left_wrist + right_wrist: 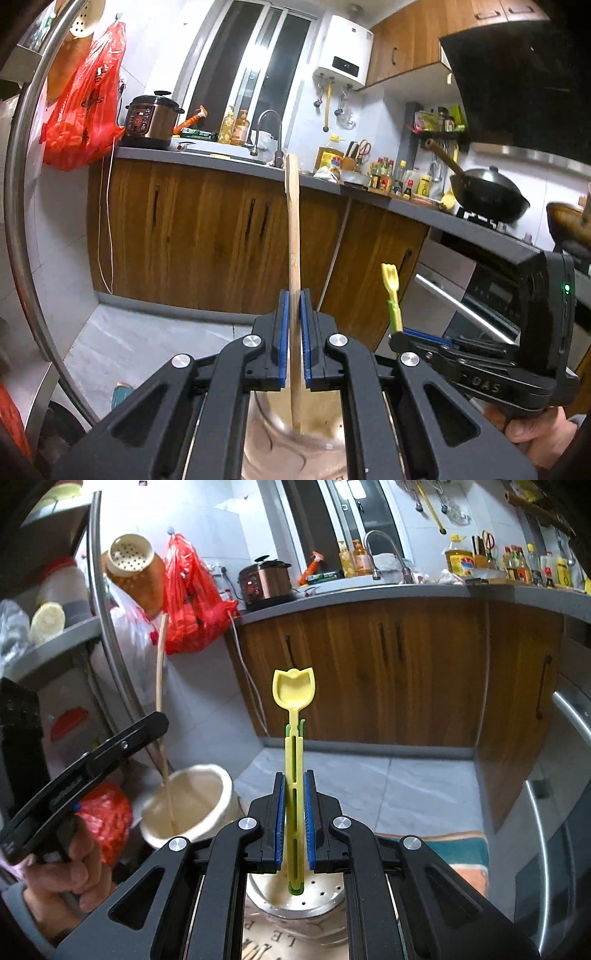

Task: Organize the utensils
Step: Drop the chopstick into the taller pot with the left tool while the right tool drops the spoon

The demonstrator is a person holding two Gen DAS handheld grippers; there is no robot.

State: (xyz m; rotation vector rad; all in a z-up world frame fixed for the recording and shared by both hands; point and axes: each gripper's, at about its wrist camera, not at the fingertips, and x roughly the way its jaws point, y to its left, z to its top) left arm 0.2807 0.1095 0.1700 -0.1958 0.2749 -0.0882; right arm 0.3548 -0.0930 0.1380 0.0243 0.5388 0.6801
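In a kitchen with wooden cabinets [369, 664] below the desk [207, 162], the left gripper [294, 310] clamped a stick [291, 221] and the right gripper [294, 794] clamped a spoon [294, 694], each above a holder [192, 805].

Yellow spoon [293, 694], red bag [83, 107]

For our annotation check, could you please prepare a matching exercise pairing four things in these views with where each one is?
Things:
1. long pale wooden stick
2. yellow tulip-shaped plastic scoop
3. copper-coloured electric pressure cooker
4. red plastic bag

Places:
A. hanging on the wall beside the counter
B. clamped in the right tool, lower end in a perforated cream container
C. standing on the grey countertop
D. clamped in the left tool, lower end in a cream ceramic pot

Pairs: 1-D, 2-B, 3-C, 4-A
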